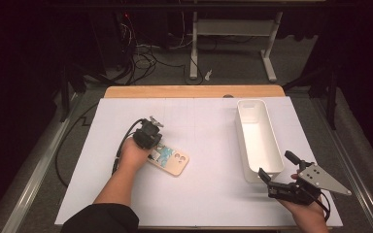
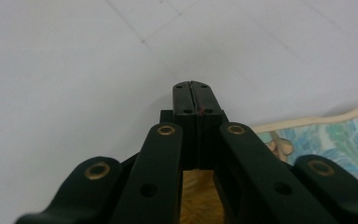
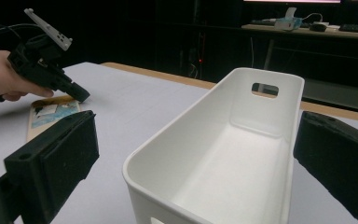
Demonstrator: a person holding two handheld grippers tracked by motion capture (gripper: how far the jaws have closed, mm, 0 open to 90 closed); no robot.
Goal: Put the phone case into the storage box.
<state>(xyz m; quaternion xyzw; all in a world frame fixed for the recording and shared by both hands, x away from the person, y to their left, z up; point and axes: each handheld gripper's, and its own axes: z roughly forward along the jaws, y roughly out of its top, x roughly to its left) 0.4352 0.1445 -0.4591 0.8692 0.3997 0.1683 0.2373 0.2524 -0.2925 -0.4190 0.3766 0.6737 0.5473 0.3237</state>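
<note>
**Left gripper closed just above phone case; right gripper spread wide at bin end**

Left gripper: jaws clenched flat against each other, nothing between them; the left gripper view shows the two tips meeting in one seam; tip points down at the white table cover, right at the phone case's near-left end; contact with the case can't be confirmed from any view.

Phone case: lies flat on the white cover, left of centre; tan/cream rim, camera cut-outs at its right end in the high view, blue-green printed picture on the face; in the left gripper view its cream edge and the print sit right of the jaws; in the right gripper view it lies directly under the left gripper; well apart from the bin.

Right gripper: jaws released and spread wide, gripping nothing; in the right gripper view one black pad stands at the left of the frame, the other at the right, with the bin's near end between them and no pad touching a wall; grey three-cornered plate on top; held near the front right edge of the table.

White bin: long, narrow, empty; stands upright on the right half of the cover, long axis running away from the person; handle slot in the far end wall.
</note>
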